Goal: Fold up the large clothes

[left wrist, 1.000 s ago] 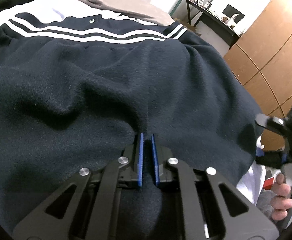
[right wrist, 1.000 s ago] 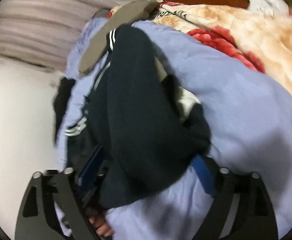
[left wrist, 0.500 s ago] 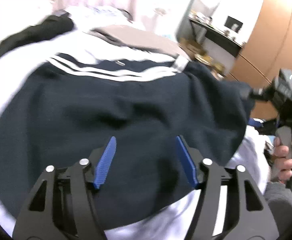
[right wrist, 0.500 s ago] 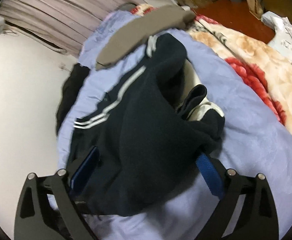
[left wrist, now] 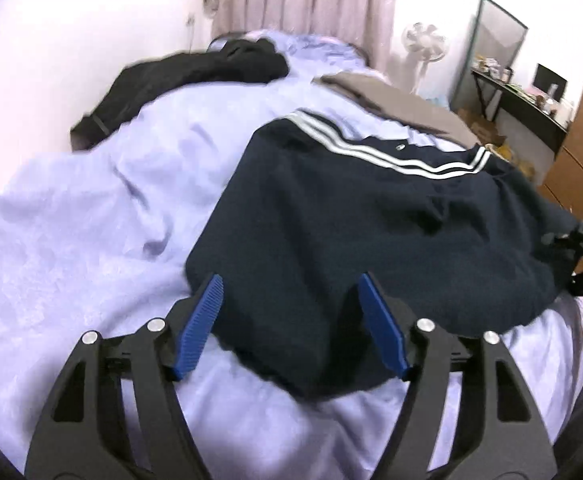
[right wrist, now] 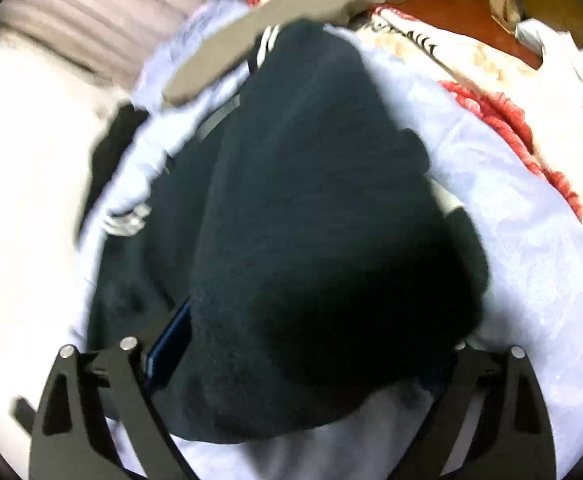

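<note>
the navy garment (left wrist: 371, 216) is shown lying folded over on the lavender bedsheet (left wrist: 91, 248), its white-striped band (left wrist: 383, 152) turned toward the far side of the bed. the left gripper (left wrist: 291, 320) is held over the near edge of the cloth with its blue pads (left wrist: 199, 324) spread wide apart; nothing is clamped between them. in the right wrist view, the right gripper (right wrist: 299, 364) is seen straddling a bulky dark fold of the same garment (right wrist: 311, 220); one blue pad (right wrist: 171, 344) is visible beside the cloth and the other is hidden behind it, so the fingers are judged to be apart, not closed on the fabric. a black garment (left wrist: 179, 80) and a taupe garment (left wrist: 391, 100) are seen farther up the bed, and a patterned blanket (right wrist: 511, 80) lies beside the sheet.

risk, as judged: the thick fleece may spring back or slump once unsupported, so the fold could open. if only the top layer is pinched at the next grasp, the layers would be dragged out of line. the sheet beneath could also be caught with the cloth, since it is soft and wrinkled.
</note>
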`<state>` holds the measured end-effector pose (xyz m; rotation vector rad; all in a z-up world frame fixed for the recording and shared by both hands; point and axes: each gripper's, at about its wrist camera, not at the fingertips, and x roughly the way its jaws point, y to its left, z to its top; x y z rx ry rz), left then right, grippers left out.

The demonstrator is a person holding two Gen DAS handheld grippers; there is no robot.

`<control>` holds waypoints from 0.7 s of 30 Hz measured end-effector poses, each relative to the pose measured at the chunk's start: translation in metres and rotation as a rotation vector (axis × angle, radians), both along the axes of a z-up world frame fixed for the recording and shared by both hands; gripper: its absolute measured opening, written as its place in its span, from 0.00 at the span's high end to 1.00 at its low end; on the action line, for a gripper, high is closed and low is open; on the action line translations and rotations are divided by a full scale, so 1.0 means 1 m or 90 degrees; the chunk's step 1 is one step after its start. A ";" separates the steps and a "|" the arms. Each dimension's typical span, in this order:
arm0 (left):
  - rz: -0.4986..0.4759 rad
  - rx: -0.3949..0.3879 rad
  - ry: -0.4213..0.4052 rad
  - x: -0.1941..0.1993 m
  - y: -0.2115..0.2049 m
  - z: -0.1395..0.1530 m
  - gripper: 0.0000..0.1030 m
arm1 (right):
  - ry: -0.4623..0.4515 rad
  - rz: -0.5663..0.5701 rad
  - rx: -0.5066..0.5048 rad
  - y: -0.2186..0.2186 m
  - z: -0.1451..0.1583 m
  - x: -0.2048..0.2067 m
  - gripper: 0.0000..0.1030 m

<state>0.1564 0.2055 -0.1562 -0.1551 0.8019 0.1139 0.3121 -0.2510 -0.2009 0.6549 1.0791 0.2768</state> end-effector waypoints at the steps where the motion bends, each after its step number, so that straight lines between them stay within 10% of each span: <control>1: 0.002 -0.007 0.009 0.003 0.003 -0.004 0.33 | -0.002 0.005 -0.002 0.000 -0.002 0.002 0.12; 6: -0.001 -0.032 0.076 0.025 0.004 -0.026 0.20 | 0.009 0.075 -0.041 0.017 -0.013 0.014 0.14; 9: -0.038 -0.077 0.064 0.035 -0.007 -0.026 0.20 | 0.018 0.055 -0.034 0.007 -0.007 0.011 0.41; 14: -0.047 -0.069 0.026 0.039 -0.020 -0.015 0.44 | -0.043 0.045 -0.026 0.007 0.017 -0.002 0.49; 18: -0.042 -0.104 0.097 0.055 -0.018 -0.038 0.21 | 0.001 0.089 -0.059 0.018 -0.001 0.014 0.47; 20: -0.049 -0.072 0.094 0.055 -0.028 -0.036 0.30 | -0.020 0.108 -0.045 0.014 0.006 0.016 0.58; 21: -0.045 -0.063 0.093 0.056 -0.029 -0.032 0.56 | -0.027 0.110 -0.034 0.011 0.011 0.014 0.62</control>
